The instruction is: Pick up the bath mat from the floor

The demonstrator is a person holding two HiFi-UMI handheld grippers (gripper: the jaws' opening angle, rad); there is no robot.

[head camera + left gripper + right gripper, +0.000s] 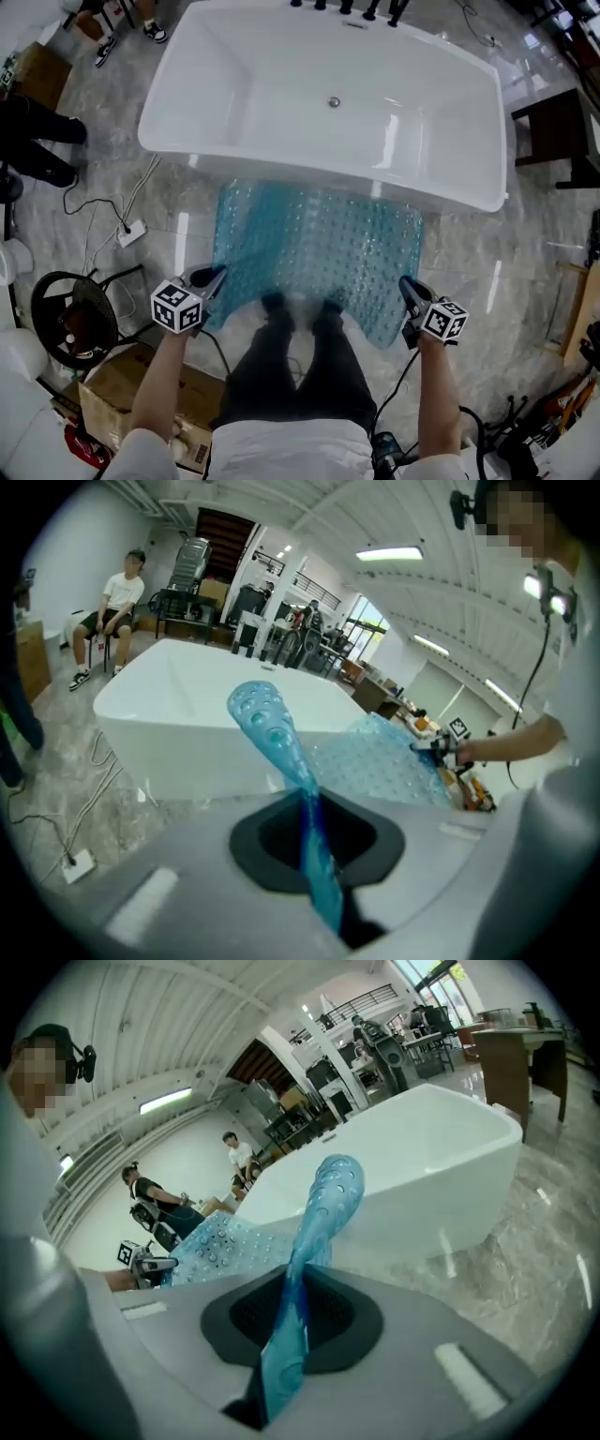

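Observation:
A translucent blue bath mat [319,253] with raised bubbles is stretched in the air in front of the white bathtub [234,84], above the person's shoes. My left gripper [214,277] is shut on the mat's near left corner, and my right gripper [407,286] is shut on its near right corner. In the left gripper view the mat's edge [281,742] runs up from between the closed jaws, with the right gripper [433,749] visible across the mat. In the right gripper view a blue strip of the mat [314,1241] rises from the jaws, and the left gripper [150,1263] shows at far left.
The tub stands on a glossy marble floor [487,262]. A power strip with cables [131,232] lies at left. A round stool [70,319] and a cardboard box [117,389] sit near left. A dark wooden table [558,131] stands at right. People sit in the background [112,611].

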